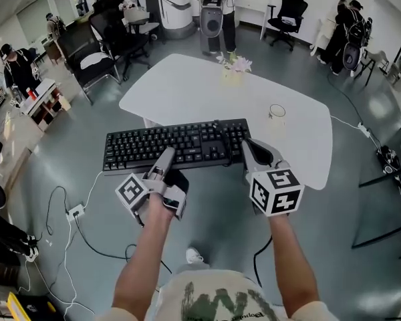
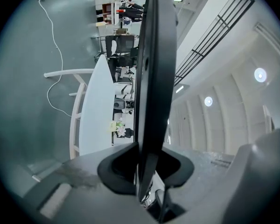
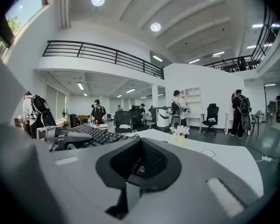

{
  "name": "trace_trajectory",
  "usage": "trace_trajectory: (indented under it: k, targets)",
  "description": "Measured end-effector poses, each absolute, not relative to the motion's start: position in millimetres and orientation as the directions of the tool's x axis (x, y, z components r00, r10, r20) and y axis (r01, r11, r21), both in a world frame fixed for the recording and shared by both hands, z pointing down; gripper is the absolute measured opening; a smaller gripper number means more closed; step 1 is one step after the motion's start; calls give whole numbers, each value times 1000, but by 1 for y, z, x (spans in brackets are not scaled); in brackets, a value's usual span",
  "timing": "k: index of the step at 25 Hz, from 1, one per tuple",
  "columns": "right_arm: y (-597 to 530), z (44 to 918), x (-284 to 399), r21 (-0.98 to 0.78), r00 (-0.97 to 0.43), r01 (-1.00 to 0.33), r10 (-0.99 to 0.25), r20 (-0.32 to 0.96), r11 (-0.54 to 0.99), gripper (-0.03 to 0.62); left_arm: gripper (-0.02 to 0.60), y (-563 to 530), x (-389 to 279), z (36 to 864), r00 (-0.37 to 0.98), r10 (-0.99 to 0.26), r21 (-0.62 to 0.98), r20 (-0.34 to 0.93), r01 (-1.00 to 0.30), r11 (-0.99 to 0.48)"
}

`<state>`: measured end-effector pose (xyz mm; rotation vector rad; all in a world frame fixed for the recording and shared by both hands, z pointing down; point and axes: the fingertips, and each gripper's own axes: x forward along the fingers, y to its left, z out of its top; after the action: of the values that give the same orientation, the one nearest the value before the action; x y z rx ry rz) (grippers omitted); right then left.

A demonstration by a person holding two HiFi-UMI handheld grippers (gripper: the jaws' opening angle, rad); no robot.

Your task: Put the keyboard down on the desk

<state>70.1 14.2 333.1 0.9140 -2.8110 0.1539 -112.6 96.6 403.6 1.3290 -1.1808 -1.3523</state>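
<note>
Keyboard: the black keyboard [image 1: 177,146] is held level at the near edge of the white tabletop [image 1: 187,89]. Its left half hangs out over the floor [image 1: 87,259], and by my judgement you have not laid it down yet.
Left hand-held gripper [image 1: 167,159]: clamped on the keyboard's near edge, jaws narrow, with the thin board pinched between them.
Right hand-held gripper [image 1: 252,150]: jaws narrow, tips at the keyboard's right end. You cannot tell whether they pinch it.
Risk, slip: if only your left side truly grips, the long board may twist in those jaws and drop to the floor.
Risk, overhang: set it down here and much of it lies past the edge, so it could tip off. Carry it further in first.
Risk, cable: the cable [image 1: 222,134] lies across the keys near the right end. It may snag your right jaws or get trapped underneath.
Risk, neighbours: the glass [image 1: 277,114] and flower vase [image 1: 232,72] stand well apart, farther back. Only a long push would reach them.
Writing: the key legends are too small to read and no brand shows. The marker cubes [image 1: 275,191] bear square patterns, not words. The shirt print is cut off.
</note>
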Motion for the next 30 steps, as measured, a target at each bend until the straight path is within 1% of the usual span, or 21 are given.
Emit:
trace_trajectory:
  k: [6, 15, 30]
  targets:
    - [5, 330, 46, -23, -757, -637, -619, 208, 771, -2, 89, 78, -137, 405, 8, -986, 986, -166, -8, -166]
    - [-4, 327, 29, -14, -721, -677, -660, 211, 736, -2, 89, 57, -152, 404, 75, -983, 986, -169, 9, -169]
    - [-27, 335, 27, -19, -696, -707, -690, 201, 707, -2, 89, 28, -157, 420, 128, -980, 989, -149, 12, -149]
